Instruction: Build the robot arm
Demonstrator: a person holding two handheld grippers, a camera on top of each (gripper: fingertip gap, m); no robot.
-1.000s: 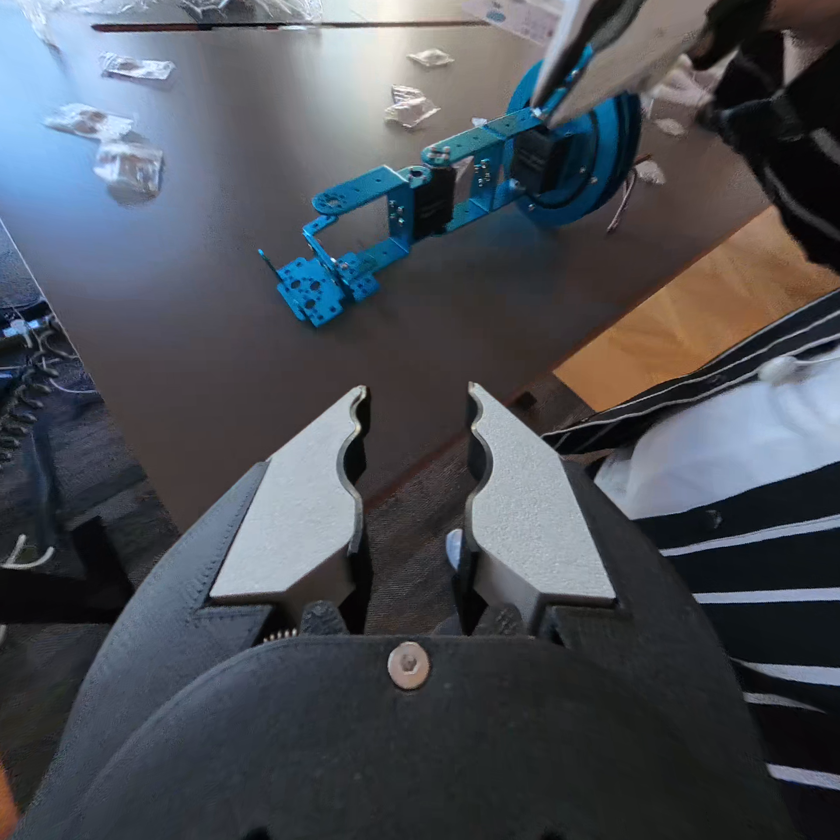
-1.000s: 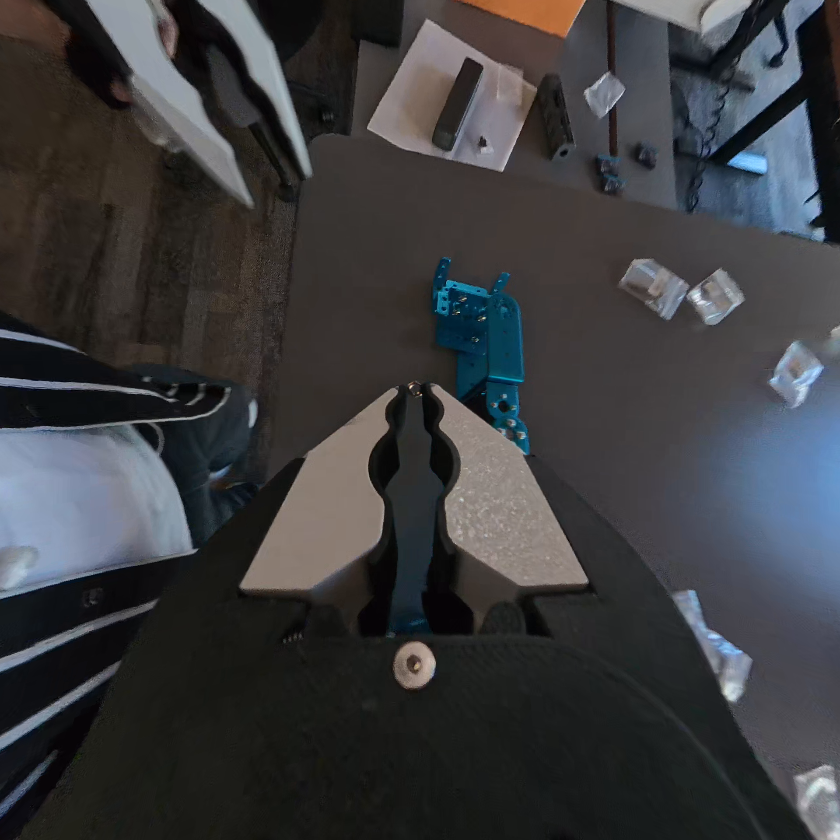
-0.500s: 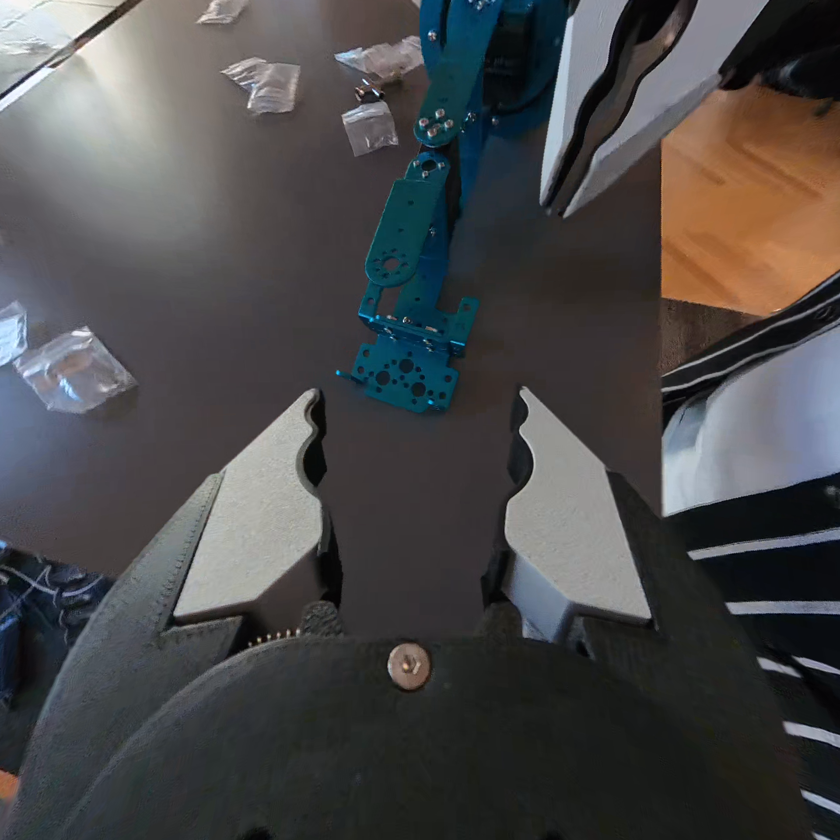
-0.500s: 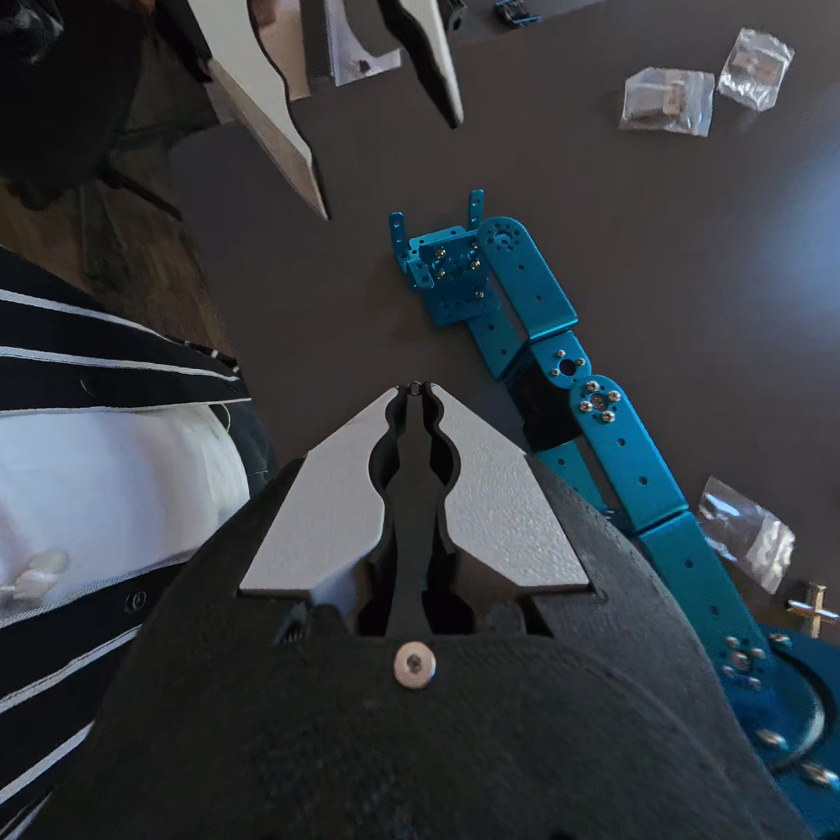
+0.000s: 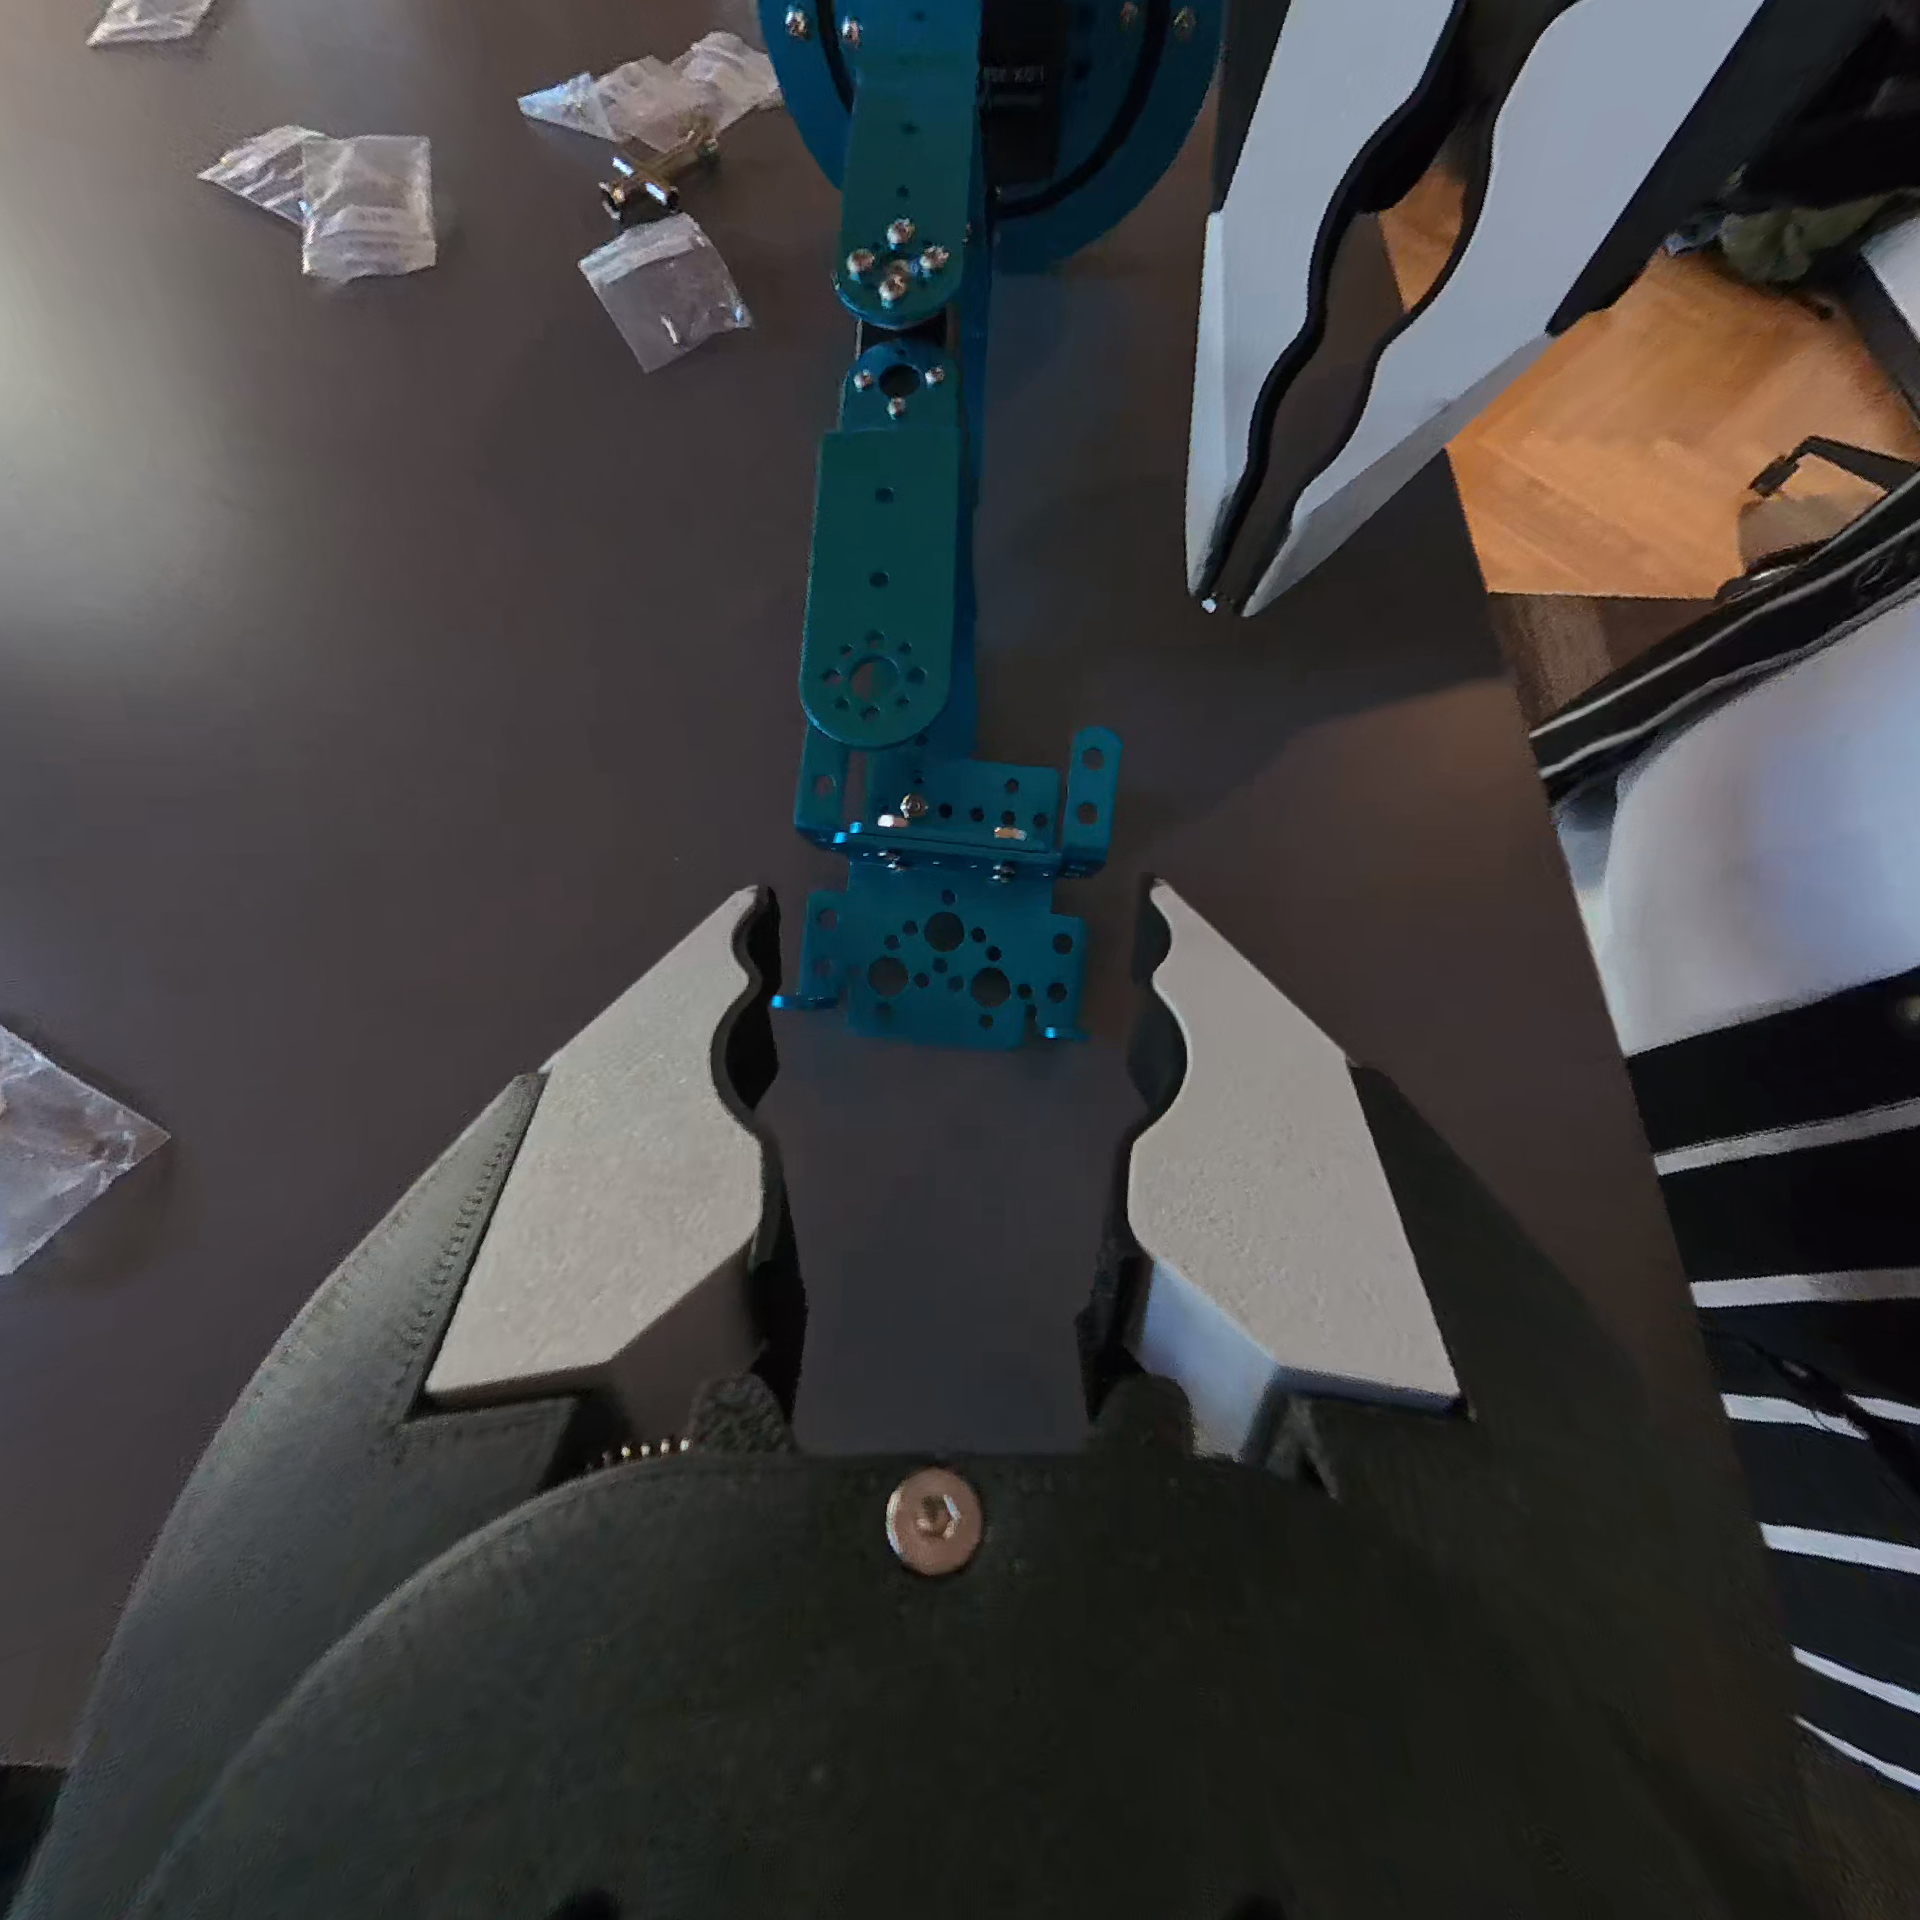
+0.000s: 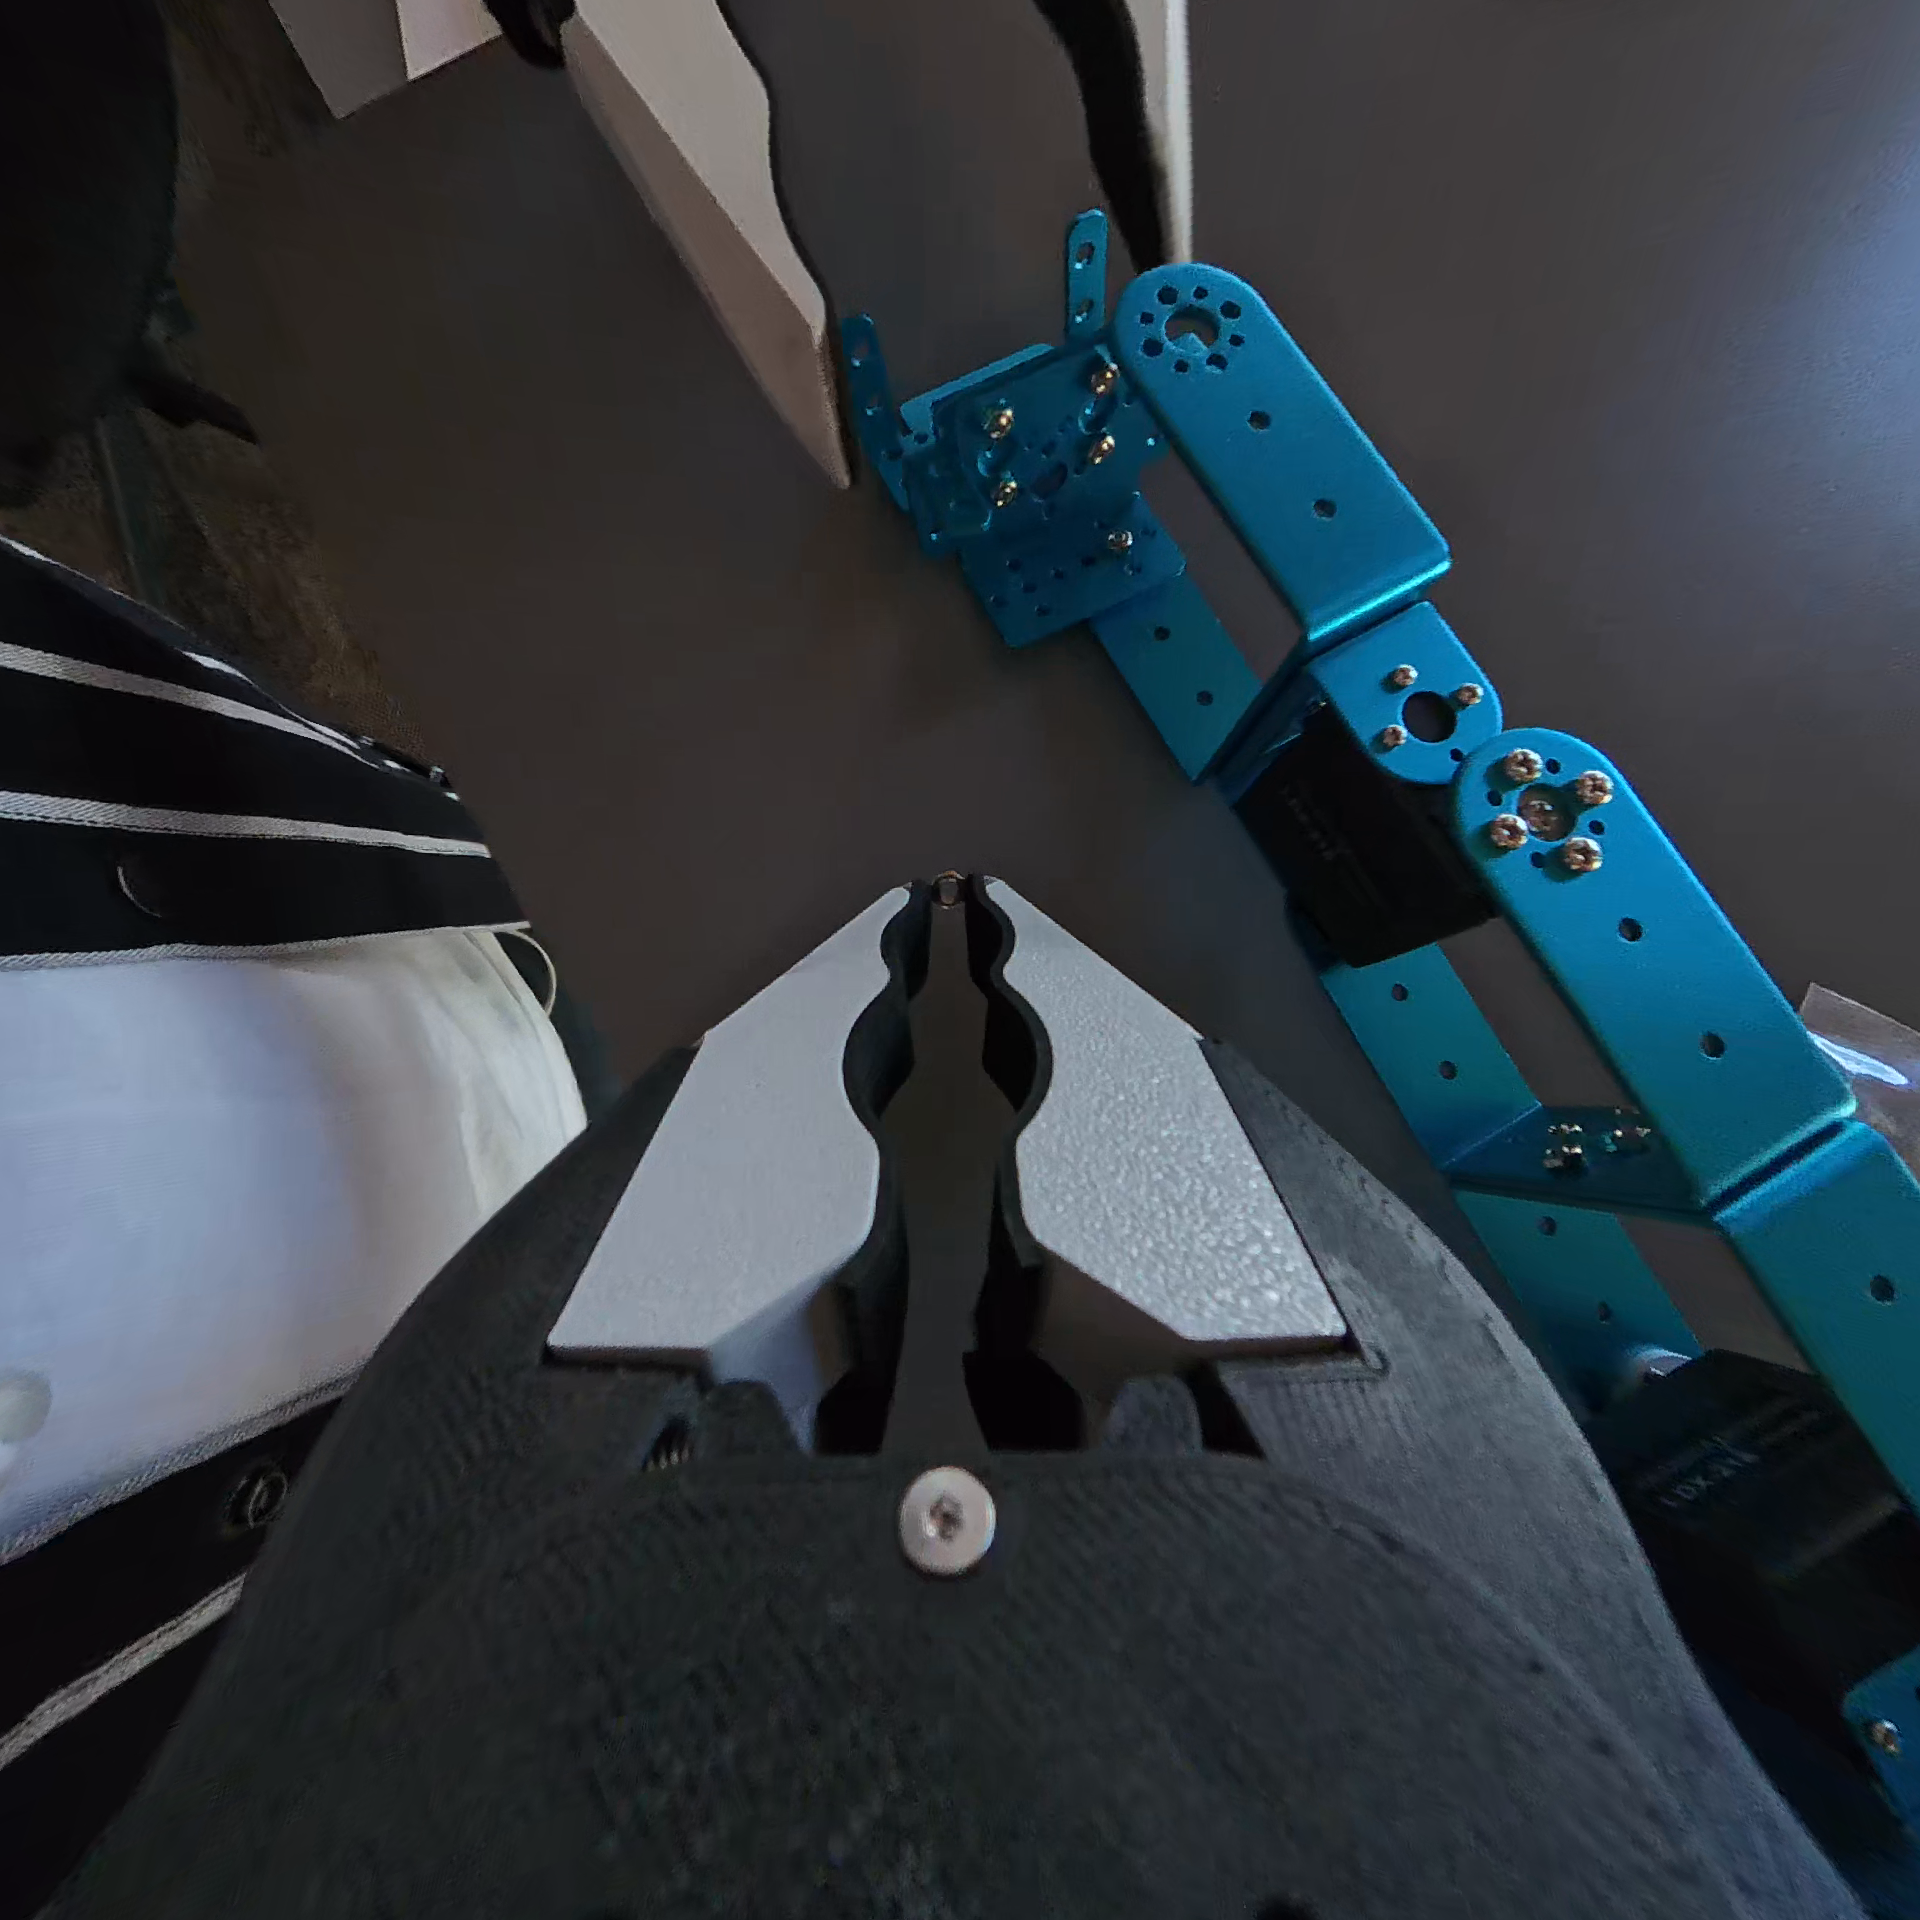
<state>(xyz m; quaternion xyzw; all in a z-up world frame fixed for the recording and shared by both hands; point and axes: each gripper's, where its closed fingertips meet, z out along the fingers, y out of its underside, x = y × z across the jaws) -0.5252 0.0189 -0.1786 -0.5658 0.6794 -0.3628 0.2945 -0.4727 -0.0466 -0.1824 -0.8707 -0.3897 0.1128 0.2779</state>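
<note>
A blue metal robot arm [image 5: 883,561] lies flat on the dark table [image 5: 416,727], with its round base [image 5: 1091,135] at the far end. Its perforated end bracket [image 5: 945,966] sits between the tips of my left gripper [image 5: 958,894], which is open and empty, low over the table. My right gripper [image 6: 948,891] is shut on a tiny metal screw [image 6: 948,889] at its tips. It hovers beside the arm [image 6: 1299,488], and also shows in the left wrist view [image 5: 1221,603]. The left gripper's fingers [image 6: 727,208] flank the bracket [image 6: 1039,488].
Several small clear plastic bags [image 5: 364,203] [image 5: 665,286] [image 5: 52,1153] and a small brass part [image 5: 655,182] lie on the table's left. The table edge runs along the right, with wooden floor [image 5: 1621,436] beyond. A person's striped garment [image 5: 1787,1195] is close on the right. My right fingertips sit around 10 cm from my left ones.
My left gripper has opened wider and moved forward until its tips flank the end bracket. My right gripper, still shut, has come down closer beside the blue arm.
</note>
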